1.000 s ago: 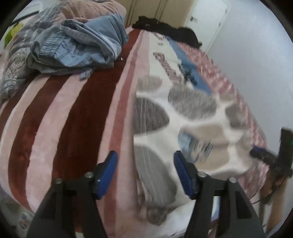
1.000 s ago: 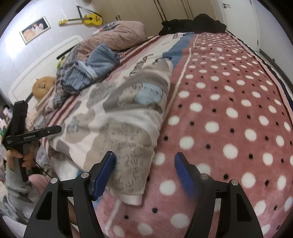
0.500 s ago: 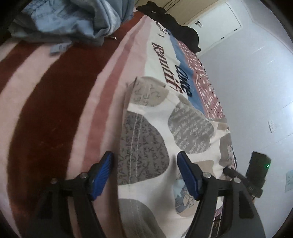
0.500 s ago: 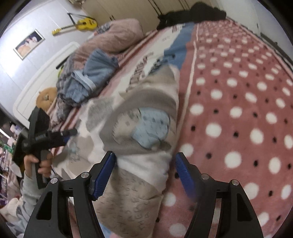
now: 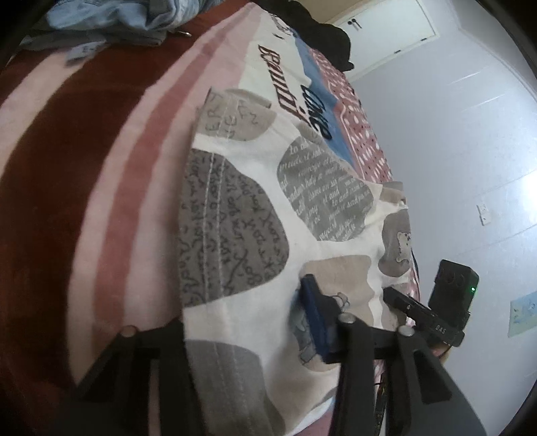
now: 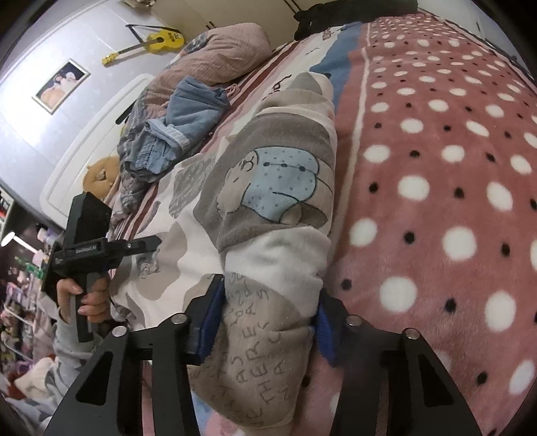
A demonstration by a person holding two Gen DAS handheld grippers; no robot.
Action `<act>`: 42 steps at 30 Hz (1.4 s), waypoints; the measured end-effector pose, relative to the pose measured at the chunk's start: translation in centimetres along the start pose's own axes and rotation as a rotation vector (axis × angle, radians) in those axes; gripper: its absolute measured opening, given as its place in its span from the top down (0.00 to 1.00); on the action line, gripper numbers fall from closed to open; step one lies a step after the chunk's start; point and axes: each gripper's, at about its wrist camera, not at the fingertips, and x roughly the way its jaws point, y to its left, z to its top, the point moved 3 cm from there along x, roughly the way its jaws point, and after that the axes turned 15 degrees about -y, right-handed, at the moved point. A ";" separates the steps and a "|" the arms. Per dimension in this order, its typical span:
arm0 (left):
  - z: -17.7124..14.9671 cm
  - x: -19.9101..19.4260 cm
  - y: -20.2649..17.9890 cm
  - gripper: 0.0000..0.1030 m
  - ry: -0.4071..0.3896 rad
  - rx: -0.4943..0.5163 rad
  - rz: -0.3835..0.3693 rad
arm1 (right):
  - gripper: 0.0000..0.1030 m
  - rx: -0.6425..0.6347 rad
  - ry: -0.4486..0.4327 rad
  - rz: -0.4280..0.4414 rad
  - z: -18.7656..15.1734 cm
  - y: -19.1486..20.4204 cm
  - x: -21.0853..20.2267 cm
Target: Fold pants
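At nine o'clock in the right wrist view we hold the left gripper, its body lettered "GenRobot.AI", jaws just closed, pinching the near edge of the pants. The pants lie across the blanket, printed with "THERE". At six o'clock our right gripper, jaws just closed, pinches the bunched hem.

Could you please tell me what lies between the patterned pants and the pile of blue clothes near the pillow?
In the left wrist view, only striped blanket separates the pants from the blue clothes.
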 end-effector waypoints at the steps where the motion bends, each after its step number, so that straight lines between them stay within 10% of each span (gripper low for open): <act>1: 0.1 0.0 -0.2 0.74 -0.006 0.011 0.007 | 0.62 0.001 -0.004 -0.008 0.0 0.2 0.0; 12: 5.0 -7.0 0.8 0.89 -0.193 0.096 0.086 | 0.73 -0.122 -0.043 0.023 1.6 8.9 0.9; 27: 13.6 -20.7 16.4 0.89 -0.341 0.047 0.395 | 0.73 -0.217 0.039 0.229 0.6 27.8 17.0; 42: 12.5 -19.8 25.1 0.76 -0.265 -0.052 0.437 | 0.73 -0.179 0.150 0.199 -3.6 27.5 23.5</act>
